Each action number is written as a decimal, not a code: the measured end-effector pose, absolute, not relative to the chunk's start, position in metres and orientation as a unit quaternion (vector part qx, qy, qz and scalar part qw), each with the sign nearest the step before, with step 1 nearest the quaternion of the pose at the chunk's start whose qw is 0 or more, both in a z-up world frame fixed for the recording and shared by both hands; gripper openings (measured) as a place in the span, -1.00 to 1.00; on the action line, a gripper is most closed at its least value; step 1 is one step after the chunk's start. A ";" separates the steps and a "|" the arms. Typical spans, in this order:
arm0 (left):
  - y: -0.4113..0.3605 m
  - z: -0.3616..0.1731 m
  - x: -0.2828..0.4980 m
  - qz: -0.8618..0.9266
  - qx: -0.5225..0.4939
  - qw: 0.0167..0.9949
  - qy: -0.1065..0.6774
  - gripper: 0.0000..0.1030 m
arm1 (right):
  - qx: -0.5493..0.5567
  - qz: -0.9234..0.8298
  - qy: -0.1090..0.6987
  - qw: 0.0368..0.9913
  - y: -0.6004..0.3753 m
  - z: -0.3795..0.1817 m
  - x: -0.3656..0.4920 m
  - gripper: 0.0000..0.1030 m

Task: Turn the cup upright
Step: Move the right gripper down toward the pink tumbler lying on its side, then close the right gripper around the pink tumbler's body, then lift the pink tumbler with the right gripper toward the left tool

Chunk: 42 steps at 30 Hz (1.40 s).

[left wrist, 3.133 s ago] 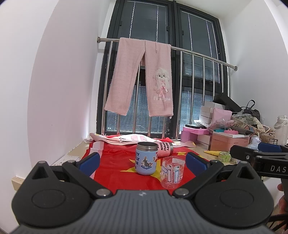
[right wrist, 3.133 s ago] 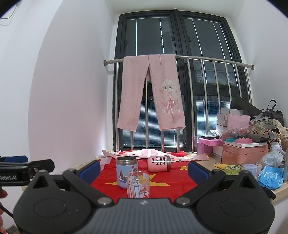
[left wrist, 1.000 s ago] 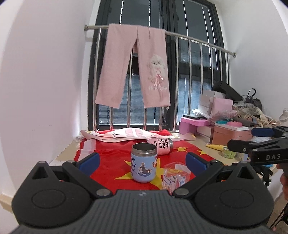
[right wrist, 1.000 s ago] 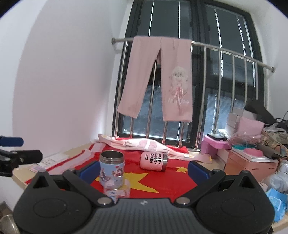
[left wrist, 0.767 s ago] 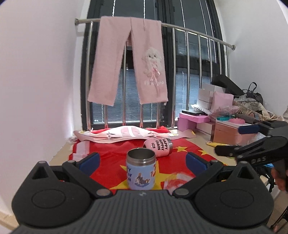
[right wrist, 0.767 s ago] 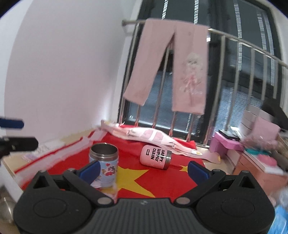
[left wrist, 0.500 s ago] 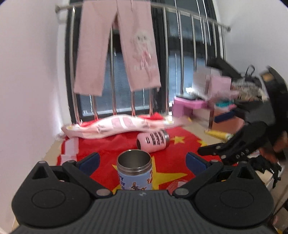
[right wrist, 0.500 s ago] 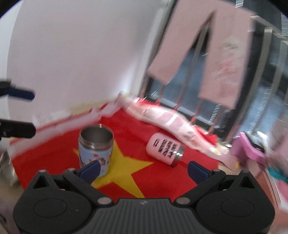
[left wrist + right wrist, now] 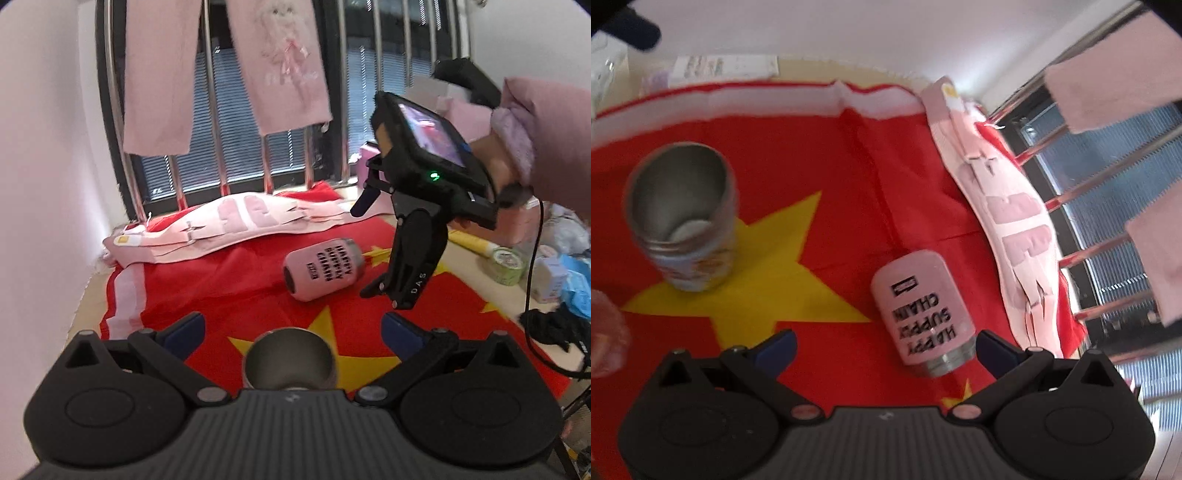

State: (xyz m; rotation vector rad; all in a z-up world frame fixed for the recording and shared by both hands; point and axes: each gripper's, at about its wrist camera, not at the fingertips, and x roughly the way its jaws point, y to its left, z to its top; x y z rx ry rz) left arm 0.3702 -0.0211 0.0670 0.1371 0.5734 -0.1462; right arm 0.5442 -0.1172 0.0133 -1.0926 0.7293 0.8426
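A pink cup (image 9: 324,268) with black lettering lies on its side on the red flag cloth (image 9: 229,288); it also shows in the right wrist view (image 9: 919,312), metal rim toward the camera. My right gripper (image 9: 884,347) is open and hovers just above it, tilted down; in the left wrist view the right gripper (image 9: 367,245) sits just right of the cup. My left gripper (image 9: 291,326) is open and empty, above an upright steel cup (image 9: 290,360) with a blue printed wall (image 9: 687,218).
A pink-and-white cloth strip (image 9: 236,221) lies along the window bars (image 9: 218,110) behind the cups. A tape roll (image 9: 509,264), boxes and packets crowd the right side. A clear glass (image 9: 605,343) is at the left edge. White wall on the left.
Both grippers moved forward and tilted down over the cloth. The right gripper swung in above the lying pink cup. The steel cup now sits close under the left gripper.
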 end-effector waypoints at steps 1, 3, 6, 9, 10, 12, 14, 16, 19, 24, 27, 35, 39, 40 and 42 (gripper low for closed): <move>-0.020 0.066 0.377 -0.071 0.070 0.953 0.286 1.00 | -0.498 0.380 0.329 0.706 -0.114 0.010 0.550 1.00; -0.020 0.064 0.387 -0.069 0.077 0.949 0.298 1.00 | -0.510 0.390 0.333 0.690 -0.106 -0.001 0.561 1.00; -0.019 0.057 0.399 -0.071 0.078 0.941 0.323 1.00 | -0.536 0.394 0.328 0.671 -0.100 -0.020 0.574 1.00; -0.015 0.049 0.409 -0.070 0.065 0.934 0.343 1.00 | -0.564 0.388 0.310 0.660 -0.096 -0.037 0.583 1.00; -0.014 0.047 0.412 -0.071 0.061 0.933 0.346 1.00 | -0.573 0.382 0.302 0.659 -0.095 -0.040 0.586 1.00; -0.012 0.044 0.415 -0.069 0.061 0.933 0.349 1.00 | -0.588 0.381 0.282 0.656 -0.093 -0.048 0.591 1.00; -0.012 0.042 0.419 -0.065 0.061 0.932 0.351 1.00 | -0.589 0.384 0.289 0.649 -0.089 -0.058 0.599 1.00; -0.013 0.040 0.424 -0.063 0.065 0.932 0.352 1.00 | -0.588 0.386 0.296 0.646 -0.087 -0.069 0.607 1.00; -0.011 0.038 0.434 -0.065 0.069 0.928 0.359 1.00 | -0.588 0.391 0.301 0.641 -0.087 -0.085 0.617 0.97; -0.006 0.036 0.453 -0.060 0.069 0.925 0.369 1.00 | -0.609 0.385 0.248 0.648 -0.100 -0.093 0.614 0.62; 0.001 0.034 0.466 -0.061 0.045 0.924 0.375 1.00 | -0.624 0.377 0.218 0.649 -0.110 -0.099 0.601 0.62; -0.001 0.029 0.476 -0.066 0.026 0.922 0.380 1.00 | -0.610 0.369 0.165 0.682 -0.139 -0.086 0.565 0.61; -0.006 0.033 0.470 -0.073 0.026 0.924 0.373 1.00 | -0.609 0.358 0.127 0.697 -0.153 -0.070 0.536 0.61; -0.007 0.034 0.468 -0.075 0.024 0.925 0.372 1.00 | -0.606 0.357 0.121 0.700 -0.156 -0.065 0.530 0.61; -0.010 0.039 0.462 -0.076 0.023 0.927 0.365 1.00 | -0.600 0.355 0.106 0.709 -0.163 -0.055 0.513 0.61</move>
